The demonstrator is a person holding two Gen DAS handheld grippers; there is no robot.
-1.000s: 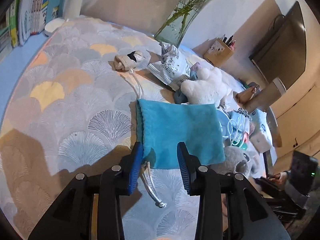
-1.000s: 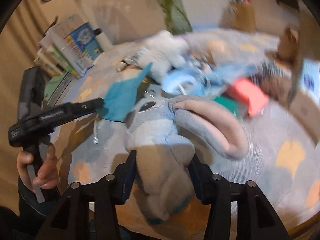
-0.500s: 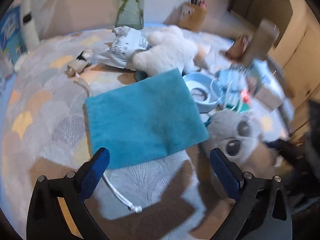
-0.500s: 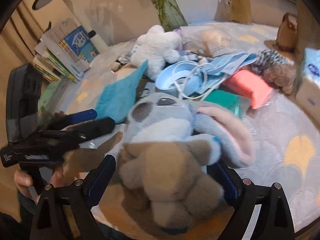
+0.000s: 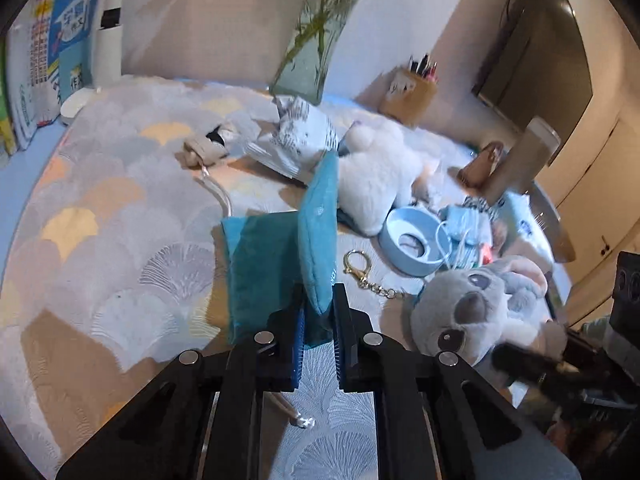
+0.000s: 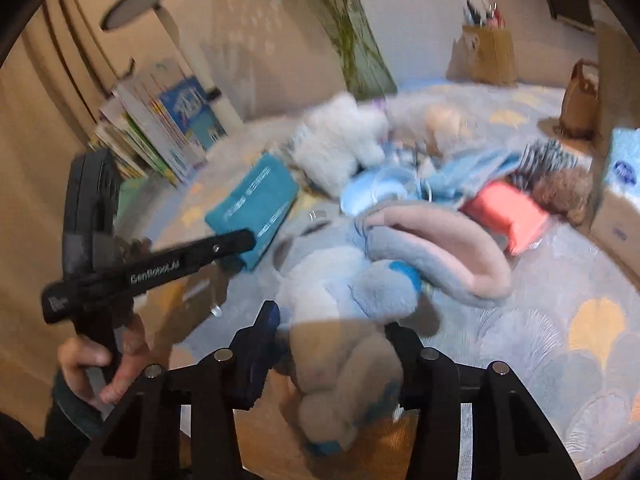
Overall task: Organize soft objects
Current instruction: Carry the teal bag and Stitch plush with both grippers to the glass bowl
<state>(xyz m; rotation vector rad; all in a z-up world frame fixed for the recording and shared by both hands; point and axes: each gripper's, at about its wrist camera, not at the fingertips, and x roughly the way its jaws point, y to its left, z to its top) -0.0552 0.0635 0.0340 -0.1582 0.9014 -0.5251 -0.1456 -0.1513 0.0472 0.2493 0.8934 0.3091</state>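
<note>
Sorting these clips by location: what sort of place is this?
Probably a home desk or study table: a patterned cloth covers it, with stacked books, a pen holder and a vase of stems along the wall.

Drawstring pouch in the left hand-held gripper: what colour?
Teal pouch with a white cord; clearest in the left wrist view.

Inspector A: The teal drawstring pouch (image 5: 276, 264) is matt, velvety cloth; the grey plush koala toy (image 5: 476, 312) has long, fuzzy pile.

Inspector B: Agreed. The gold keyring clasp (image 5: 358, 266) is glossy metal, the fan-patterned table covering (image 5: 120, 240) looks finely ribbed and woven, and the pale blue round bowl (image 5: 412, 244) is smooth plastic.
</note>
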